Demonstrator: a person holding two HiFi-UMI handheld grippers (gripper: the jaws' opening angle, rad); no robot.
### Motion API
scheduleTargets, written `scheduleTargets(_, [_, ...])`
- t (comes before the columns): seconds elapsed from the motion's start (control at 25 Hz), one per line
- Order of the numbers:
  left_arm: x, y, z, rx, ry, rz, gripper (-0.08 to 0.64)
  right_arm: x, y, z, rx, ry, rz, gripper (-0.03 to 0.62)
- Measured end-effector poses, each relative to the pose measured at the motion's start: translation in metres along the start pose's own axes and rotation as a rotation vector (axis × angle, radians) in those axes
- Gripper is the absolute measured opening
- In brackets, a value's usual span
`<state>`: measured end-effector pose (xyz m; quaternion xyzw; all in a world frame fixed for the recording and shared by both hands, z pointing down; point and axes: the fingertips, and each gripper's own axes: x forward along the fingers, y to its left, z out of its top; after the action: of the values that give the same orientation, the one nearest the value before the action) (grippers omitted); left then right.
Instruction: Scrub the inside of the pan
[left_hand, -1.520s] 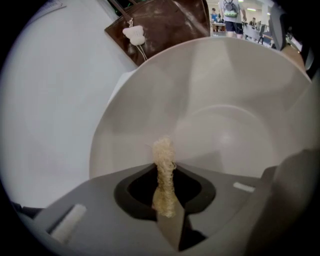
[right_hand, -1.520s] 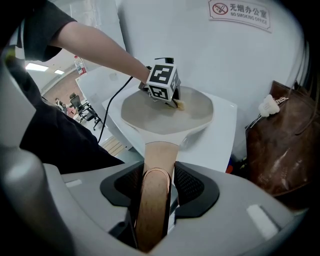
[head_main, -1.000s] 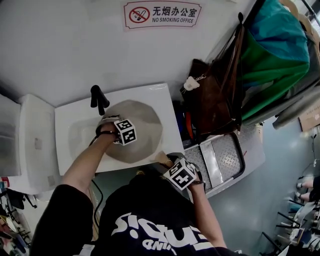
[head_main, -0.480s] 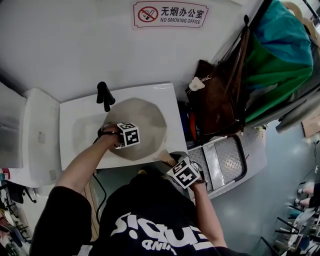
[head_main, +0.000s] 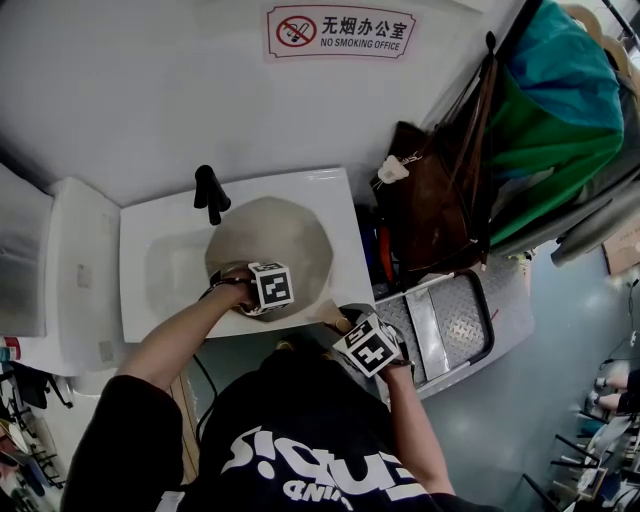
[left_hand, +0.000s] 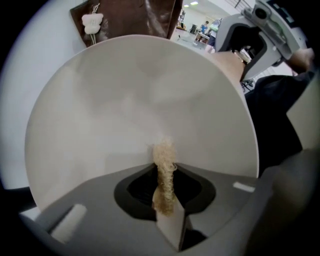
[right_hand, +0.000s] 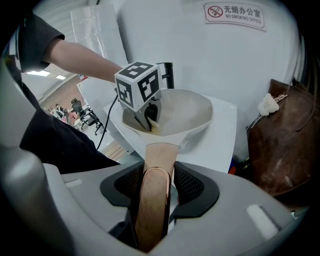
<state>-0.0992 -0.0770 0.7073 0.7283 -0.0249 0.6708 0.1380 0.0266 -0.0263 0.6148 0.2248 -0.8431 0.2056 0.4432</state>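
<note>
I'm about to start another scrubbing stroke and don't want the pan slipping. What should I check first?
1. Grip of left gripper on scrubber: ok.
2. Grip of right gripper on handle: ok.
3. Tip of scrubber inside pan: ok.
4. Seat of pan over sink: ok.
5. Gap between tap and left gripper: ok.
6. Dirt left in pan: cannot tell.
</note>
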Motion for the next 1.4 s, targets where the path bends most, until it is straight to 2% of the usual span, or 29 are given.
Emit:
scheduleTargets(0.12, [0.002, -0.002, 0.014, 0.001, -0.032, -0.004, 0.066, 0.002, 0.001, -0.002, 0.003, 0.006, -0.001, 0.19])
scheduleTargets(0.36, [0.003, 0.008, 0.024, -0.081, -0.071, -0.002, 0.067, 0.002, 0.0, -0.003, 0.004, 0.016, -0.002, 0.19])
scheduleTargets(0.52, [-0.002, 0.01, 0.054, -0.069, -0.176, 0.008, 0.067, 0.004, -0.001, -0.005, 0.004, 0.024, -0.003, 0.189])
scheduleTargets(0.76, [-0.005, 0.02, 0.069, -0.106, -0.236, 0.027, 0.067, 0.006, -0.001, -0.008, 0.008, 0.03, -0.003, 0.189])
scheduleTargets(1.04, [-0.005, 0.035, 0.08, -0.117, -0.27, 0.071, 0.071, 0.008, -0.001, -0.011, 0.017, 0.037, -0.001, 0.187])
scheduleTargets(1.4, [-0.007, 0.07, 0.089, -0.115, -0.275, 0.18, 0.069, 0.01, -0.002, -0.013, 0.021, 0.041, -0.002, 0.186])
